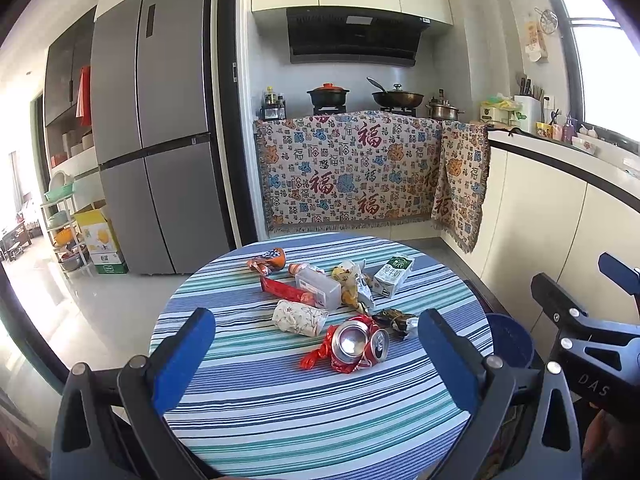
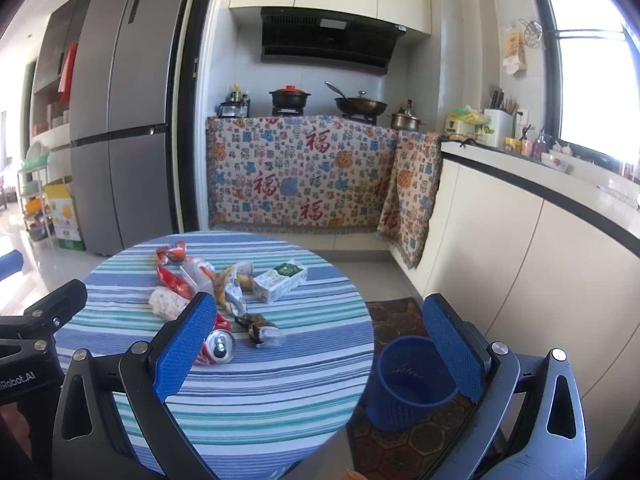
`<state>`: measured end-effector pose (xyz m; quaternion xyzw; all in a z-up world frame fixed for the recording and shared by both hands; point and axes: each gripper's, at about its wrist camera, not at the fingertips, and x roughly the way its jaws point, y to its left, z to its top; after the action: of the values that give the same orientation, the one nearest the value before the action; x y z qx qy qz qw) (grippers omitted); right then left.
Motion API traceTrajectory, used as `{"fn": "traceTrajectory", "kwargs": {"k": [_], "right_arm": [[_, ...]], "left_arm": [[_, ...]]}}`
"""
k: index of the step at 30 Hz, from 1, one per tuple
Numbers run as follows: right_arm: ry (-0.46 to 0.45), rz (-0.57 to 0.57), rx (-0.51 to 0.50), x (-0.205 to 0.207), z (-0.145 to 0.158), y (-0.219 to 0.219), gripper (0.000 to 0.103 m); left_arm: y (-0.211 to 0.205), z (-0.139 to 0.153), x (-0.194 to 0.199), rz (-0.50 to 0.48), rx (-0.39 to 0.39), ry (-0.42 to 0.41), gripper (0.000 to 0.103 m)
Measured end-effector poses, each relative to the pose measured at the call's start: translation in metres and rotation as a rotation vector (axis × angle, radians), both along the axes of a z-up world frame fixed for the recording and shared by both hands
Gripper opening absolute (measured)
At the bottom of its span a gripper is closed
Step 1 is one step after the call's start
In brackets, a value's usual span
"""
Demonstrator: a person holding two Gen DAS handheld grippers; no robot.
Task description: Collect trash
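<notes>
Trash lies in a heap on the round striped table [image 1: 280, 400] [image 2: 280, 380]. Nearest is a crushed red can [image 1: 358, 346] [image 2: 219, 347], then a crumpled patterned paper roll [image 1: 299, 317] [image 2: 166, 302], a dark wrapper [image 1: 394, 320] [image 2: 260, 327], a clear plastic bottle [image 1: 318, 286], a red snack wrapper [image 1: 280, 289] [image 2: 176, 282], foil wrappers [image 1: 354, 286] [image 2: 232, 286], a milk carton [image 1: 393, 275] [image 2: 280, 280] and an orange wrapper [image 1: 268, 261] [image 2: 172, 253]. My left gripper [image 1: 316, 354] is open above the near table. My right gripper [image 2: 320, 344] is open, over the table's right edge and a blue bin [image 2: 414, 382] [image 1: 510, 338].
A patterned cloth [image 1: 352, 168] covers the stove counter behind the table. A grey fridge [image 1: 160, 120] stands at the left, white cabinets [image 2: 540, 260] run along the right. The bin stands on a dark floor mat [image 2: 394, 320]. A rack and a cardboard box [image 1: 100, 240] sit beside the fridge.
</notes>
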<state>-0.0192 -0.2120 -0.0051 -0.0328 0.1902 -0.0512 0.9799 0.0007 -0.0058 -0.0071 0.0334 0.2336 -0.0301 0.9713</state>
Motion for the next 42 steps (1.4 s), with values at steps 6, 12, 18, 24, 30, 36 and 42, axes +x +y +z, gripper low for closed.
{"fn": "traceTrajectory", "kwargs": {"k": [6, 12, 18, 24, 30, 36, 42], "right_arm": [[0.005, 0.001, -0.001, -0.0009, 0.0000, -0.0021, 0.103], [0.010, -0.004, -0.005, -0.0008, 0.0020, -0.0038, 0.103], [0.011, -0.002, -0.004, -0.0010, 0.0021, -0.0043, 0.103], [0.014, -0.003, -0.007, -0.0016, 0.0017, -0.0057, 0.103], [0.019, -0.004, -0.010, -0.0001, 0.0009, -0.0053, 0.103], [0.020, -0.006, -0.012, 0.0006, 0.0001, -0.0050, 0.103], [0.020, -0.007, -0.013, 0.0005, -0.0003, -0.0052, 0.103]], "left_arm": [[-0.0006, -0.0008, -0.0009, -0.001, 0.000, 0.002, 0.103], [-0.0004, -0.0009, -0.0008, -0.002, 0.001, 0.002, 0.103], [-0.0022, -0.0035, -0.0016, -0.007, 0.005, 0.002, 0.103], [-0.0026, -0.0045, -0.0021, -0.008, 0.007, 0.003, 0.103], [-0.0031, -0.0057, -0.0026, -0.010, 0.009, 0.006, 0.103], [-0.0032, -0.0059, -0.0026, -0.014, 0.012, 0.008, 0.103], [-0.0028, -0.0061, -0.0014, -0.016, 0.014, 0.011, 0.103]]}}
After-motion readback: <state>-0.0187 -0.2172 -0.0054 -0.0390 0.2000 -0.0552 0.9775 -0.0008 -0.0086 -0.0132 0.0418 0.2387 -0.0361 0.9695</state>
